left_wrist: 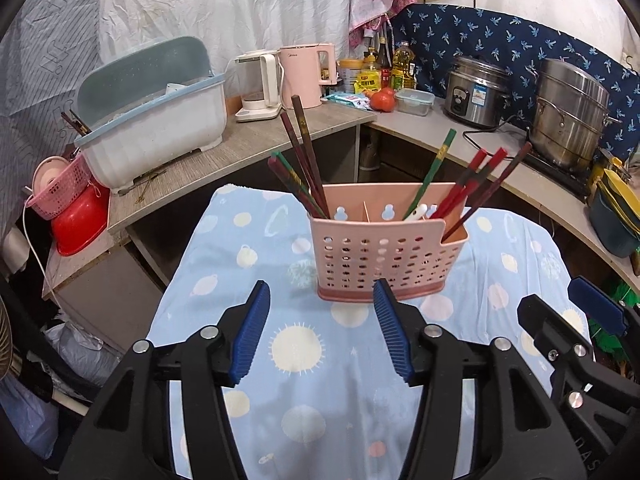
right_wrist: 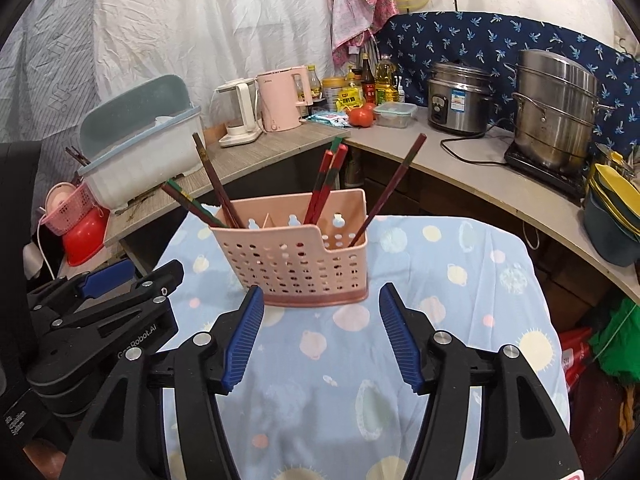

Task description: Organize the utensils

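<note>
Chopsticks (left_wrist: 306, 168) stand leaning in a pink perforated holder (left_wrist: 380, 256) w/ dividers, which sits on a blue cloth (left_wrist: 224, 264) w/ sun and planet print, over a small table. Left wrist view: one bunch at holder's left end, dark brown + green/red ones, leaning left; a green stick (left_wrist: 434, 168) near middle; red ones (left_wrist: 468, 188) fanned out to the right; also a white utensil tip (left_wrist: 418, 213) poking up by the centre, not visible from the right wrist cam. Right wrist view: same holder (right_wrist: 296, 256) from more to the right, so the lowered notch in its front wall is clearer, and one dark red stick (right_wrist: 390, 188) leans out of that low end. Left gripper (left_wrist: 322, 328) hangs just in front of the holder, blue pads spread apart, nothing between them. Right gripper (right_wrist: 320, 330) likewise spread, empty, holder base seen between its tips but apart from them. Each cam catches the other gripper at its edge: right one at far right of left view, left one at far left of right view. Behind: counter (right_wrist: 460, 160) w/ dish bin (left_wrist: 156, 132), white kettle (left_wrist: 260, 84), pink kettle (left_wrist: 304, 76), rice cooker (right_wrist: 460, 100), steel pot (right_wrist: 556, 120), tomato (right_wrist: 360, 117).
</note>
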### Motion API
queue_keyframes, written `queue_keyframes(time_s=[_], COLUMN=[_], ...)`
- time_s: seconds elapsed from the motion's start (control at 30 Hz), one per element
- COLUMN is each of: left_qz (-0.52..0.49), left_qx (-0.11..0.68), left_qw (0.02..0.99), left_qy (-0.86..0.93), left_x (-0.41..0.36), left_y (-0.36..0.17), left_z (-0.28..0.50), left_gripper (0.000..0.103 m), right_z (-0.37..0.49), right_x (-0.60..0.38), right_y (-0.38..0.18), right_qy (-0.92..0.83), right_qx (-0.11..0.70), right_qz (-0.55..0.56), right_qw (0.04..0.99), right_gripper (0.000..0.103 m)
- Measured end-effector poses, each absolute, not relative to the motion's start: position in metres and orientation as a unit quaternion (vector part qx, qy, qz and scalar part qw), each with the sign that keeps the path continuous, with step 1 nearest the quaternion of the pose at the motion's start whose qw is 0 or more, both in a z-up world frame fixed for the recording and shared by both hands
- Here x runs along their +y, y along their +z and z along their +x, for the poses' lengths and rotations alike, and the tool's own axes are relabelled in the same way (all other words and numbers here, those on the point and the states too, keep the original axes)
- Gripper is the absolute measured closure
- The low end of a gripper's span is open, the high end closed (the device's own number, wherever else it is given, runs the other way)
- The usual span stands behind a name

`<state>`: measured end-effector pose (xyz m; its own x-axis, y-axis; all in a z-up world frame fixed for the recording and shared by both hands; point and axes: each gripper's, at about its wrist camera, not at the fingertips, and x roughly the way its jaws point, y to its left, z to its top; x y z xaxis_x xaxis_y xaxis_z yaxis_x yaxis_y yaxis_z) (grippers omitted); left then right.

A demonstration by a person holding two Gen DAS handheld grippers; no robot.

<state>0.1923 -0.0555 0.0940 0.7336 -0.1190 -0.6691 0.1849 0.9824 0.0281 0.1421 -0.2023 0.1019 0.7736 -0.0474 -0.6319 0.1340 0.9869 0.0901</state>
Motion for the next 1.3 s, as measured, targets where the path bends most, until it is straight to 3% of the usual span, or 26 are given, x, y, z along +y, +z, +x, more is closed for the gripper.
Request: queue_keyframes(time_s=[0.23, 0.77, 1.3], left_qz=[0.055, 0.052, 0.056], left_qx=[0.360, 0.377, 0.377], left_qw=[0.928, 0.922, 0.922], left_qy=[-0.081, -0.076, -0.063], left_x=[-0.057, -0.052, -0.049], left_y=[0.084, 0.070, 0.059], left_z=[0.176, 0.164, 0.163], left_gripper=[0.043, 0.042, 0.024], right_z=[0.128, 0.113, 0.111], right_x=[-0.197, -0.193, -0.196], right_y=[0.091, 0.080, 0.073], right_qy=[-0.054, -0.062, -0.071], right_qx=[0.341, 0.353, 0.358], right_qz=[0.055, 0.055, 0.059], right_qw=[0.937, 0.932, 0.929], right_gripper=[0.043, 0.043, 0.043])
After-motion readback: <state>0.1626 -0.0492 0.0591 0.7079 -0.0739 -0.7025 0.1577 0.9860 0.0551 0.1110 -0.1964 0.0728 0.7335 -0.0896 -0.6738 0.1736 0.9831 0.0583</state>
